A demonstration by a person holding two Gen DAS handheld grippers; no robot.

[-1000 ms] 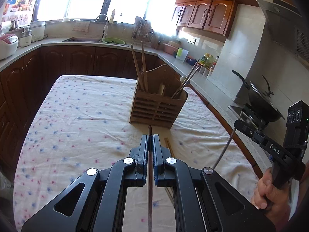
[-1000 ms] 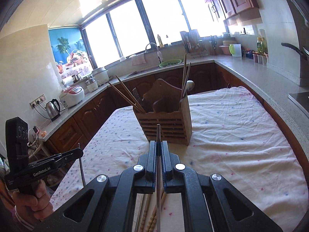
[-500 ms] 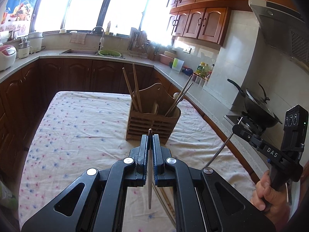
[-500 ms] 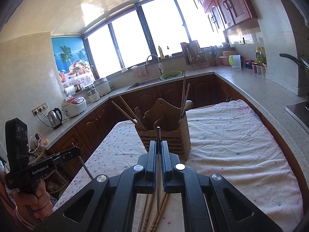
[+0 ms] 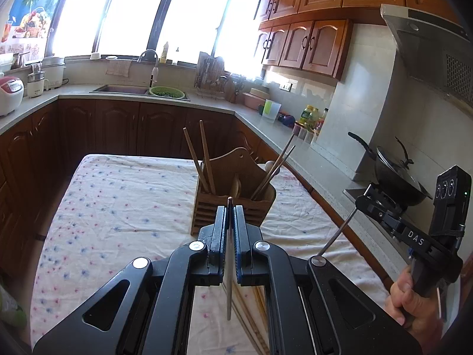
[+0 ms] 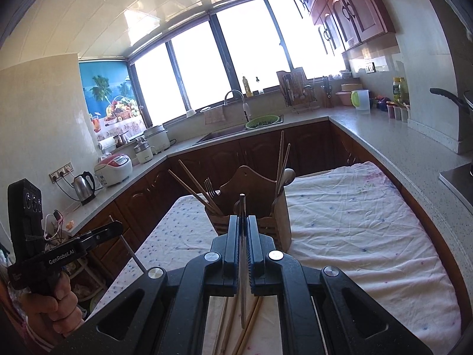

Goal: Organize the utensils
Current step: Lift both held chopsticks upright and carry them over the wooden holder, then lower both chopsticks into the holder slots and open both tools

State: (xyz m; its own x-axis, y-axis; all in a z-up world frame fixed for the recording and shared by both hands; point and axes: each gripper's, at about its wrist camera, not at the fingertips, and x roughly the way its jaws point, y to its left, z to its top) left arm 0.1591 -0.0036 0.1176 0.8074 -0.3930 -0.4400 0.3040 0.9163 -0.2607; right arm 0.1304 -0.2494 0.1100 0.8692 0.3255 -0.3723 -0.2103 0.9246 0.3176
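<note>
Sunlit windows point(image 5: 165, 20), wooden cabinets point(image 5: 310, 44), grey countertop point(image 6: 384, 130)

A white cloth sprinkled with small pink and blue flowers point(image 5: 124, 207) covers the worktop. The slatted wooden utensil holder point(image 5: 230, 207) is warm honey-brown, its chopsticks point(image 5: 204, 159) a similar tan. The black plastic fingers point(image 5: 220, 230) carry blue pads. Speckled grey stone counters point(image 6: 384, 130) top dark reddish-brown cabinets point(image 5: 118, 124).

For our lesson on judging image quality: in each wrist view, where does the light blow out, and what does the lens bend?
Left wrist view: the windows are blown out white, and the counter edge bows. Right wrist view: the windows glare the same way, the ceiling curves, and dark vignetting fills the corners.
</note>
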